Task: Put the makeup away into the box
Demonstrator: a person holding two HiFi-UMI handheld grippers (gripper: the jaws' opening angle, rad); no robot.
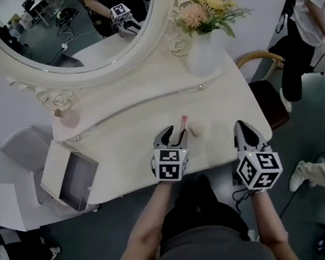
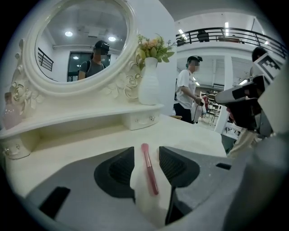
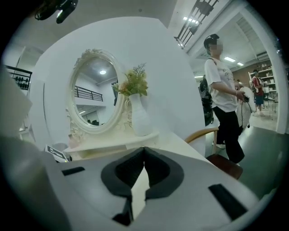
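Observation:
A slim pink makeup stick [image 1: 183, 123] lies on the cream dressing table [image 1: 124, 156], pointing away from me. My left gripper [image 1: 173, 134] sits low over the table with its jaws open on either side of the stick [image 2: 149, 169]; the pads do not press on it. A round peach puff [image 1: 197, 128] rests just right of the stick. My right gripper [image 1: 242, 125] hovers near the table's right front corner, shut with its tips touching [image 3: 144, 149] and nothing between them. The open box [image 1: 76, 180], grey inside with a white lid, stands off the table's left end.
An oval mirror [image 1: 68, 25] and a white vase of flowers [image 1: 202, 53] stand on the raised back shelf, with a small pink bottle [image 1: 68, 117] at its left end. A wooden chair [image 1: 267, 101] is at the right. A person [image 1: 308, 13] stands beyond it.

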